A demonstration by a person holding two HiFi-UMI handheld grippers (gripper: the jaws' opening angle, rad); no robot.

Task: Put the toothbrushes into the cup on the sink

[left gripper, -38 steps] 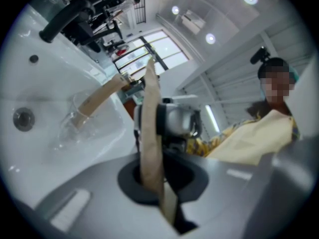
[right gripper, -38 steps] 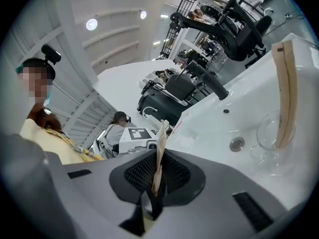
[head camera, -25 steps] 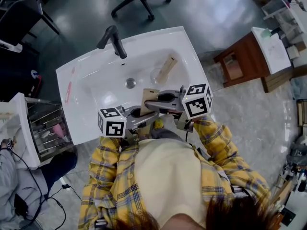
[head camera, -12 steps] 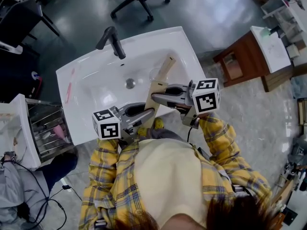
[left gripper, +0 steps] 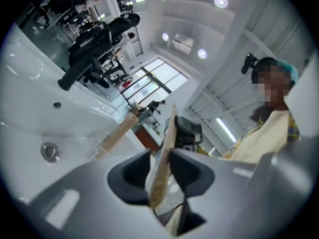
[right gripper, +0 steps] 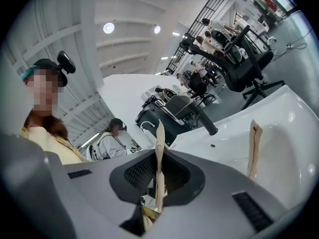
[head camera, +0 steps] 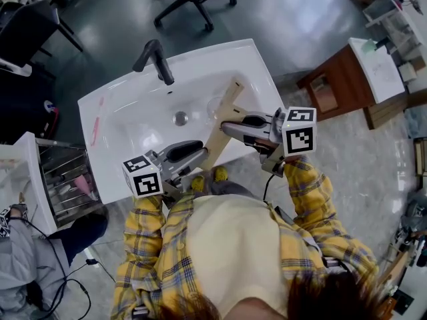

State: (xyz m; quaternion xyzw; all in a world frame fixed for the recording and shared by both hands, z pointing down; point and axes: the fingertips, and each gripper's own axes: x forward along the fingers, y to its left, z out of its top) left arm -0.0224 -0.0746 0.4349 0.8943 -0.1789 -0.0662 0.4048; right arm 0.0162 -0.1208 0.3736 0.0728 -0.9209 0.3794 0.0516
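Note:
A clear cup (head camera: 215, 105) stands in the white sink (head camera: 120, 105), with one paper-wrapped toothbrush (head camera: 231, 93) leaning up out of it. My right gripper (head camera: 225, 127) is shut on the upper part of a second paper-wrapped toothbrush (head camera: 212, 145), over the sink's front rim. That packet's lower end lies between the jaws of my left gripper (head camera: 202, 153). These jaws have just been opening; they stand open, the left pad clear of the wrapper (left gripper: 162, 163). In the right gripper view the pads pinch the paper strip (right gripper: 159, 163), and the cup's toothbrush (right gripper: 254, 148) stands beyond.
A black faucet (head camera: 155, 57) rises at the sink's far rim and the drain (head camera: 180, 117) is mid-basin. A pink toothbrush (head camera: 95, 129) lies on the left rim. A wire rack (head camera: 63, 179) stands to the left, a wooden side table (head camera: 340, 79) to the right.
The left gripper's jaws have opened and it has drawn back toward the sink's front left. The right gripper has moved right and slightly up with the wrapped toothbrush.

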